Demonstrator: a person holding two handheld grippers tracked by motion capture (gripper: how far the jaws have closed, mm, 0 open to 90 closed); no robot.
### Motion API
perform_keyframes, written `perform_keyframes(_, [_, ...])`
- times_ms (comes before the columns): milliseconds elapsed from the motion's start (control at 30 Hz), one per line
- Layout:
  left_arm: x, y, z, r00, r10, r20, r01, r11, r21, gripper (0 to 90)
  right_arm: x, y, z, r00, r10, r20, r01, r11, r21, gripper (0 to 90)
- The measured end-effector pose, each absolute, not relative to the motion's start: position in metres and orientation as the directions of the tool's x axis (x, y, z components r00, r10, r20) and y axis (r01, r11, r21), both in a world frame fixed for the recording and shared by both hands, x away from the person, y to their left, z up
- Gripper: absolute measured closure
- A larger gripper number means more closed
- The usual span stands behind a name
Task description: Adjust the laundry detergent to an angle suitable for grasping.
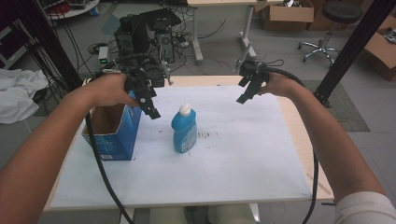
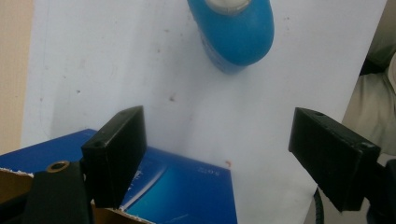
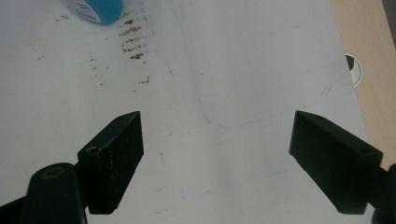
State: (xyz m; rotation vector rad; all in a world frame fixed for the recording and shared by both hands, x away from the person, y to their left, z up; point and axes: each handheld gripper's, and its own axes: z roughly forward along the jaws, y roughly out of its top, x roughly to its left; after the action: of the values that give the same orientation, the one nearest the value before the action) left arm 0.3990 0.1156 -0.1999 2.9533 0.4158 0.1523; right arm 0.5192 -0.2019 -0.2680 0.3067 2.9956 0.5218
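A blue bottle (image 1: 184, 130) with a white cap stands upright on the white sheet (image 1: 233, 158) near the table's middle. An open blue cardboard box (image 1: 114, 133) stands to its left. My left gripper (image 1: 152, 108) hovers open above the box's near corner, a little left of the bottle, with nothing between its jaws. In the left gripper view the bottle (image 2: 236, 30) lies ahead and the box (image 2: 182, 191) below the left gripper (image 2: 217, 158). My right gripper (image 1: 245, 93) hangs open over the sheet's far right. The right gripper (image 3: 215, 161) looks down on bare sheet, with the bottle's base (image 3: 95, 10) at top left.
Dark smudges (image 1: 208, 135) mark the sheet right of the bottle. The wooden table edge (image 1: 299, 126) runs along the right. Behind the table are computer gear (image 1: 144, 32), cables, cardboard boxes (image 1: 287, 14) and a stool (image 1: 334, 28). A black post (image 1: 355, 42) rises at the right.
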Motion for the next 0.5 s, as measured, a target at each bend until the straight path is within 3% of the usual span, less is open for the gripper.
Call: perform_keyframes(500, [0.3957, 0.1126, -0.1978, 0.954, 0.286, 0.088, 0.269, -0.949, 0.168, 19.7, 0.5166, -0.2036, -0.2631, -0.976, 0.212, -0.058, 0.179, 0.921, 0.346, 17.5])
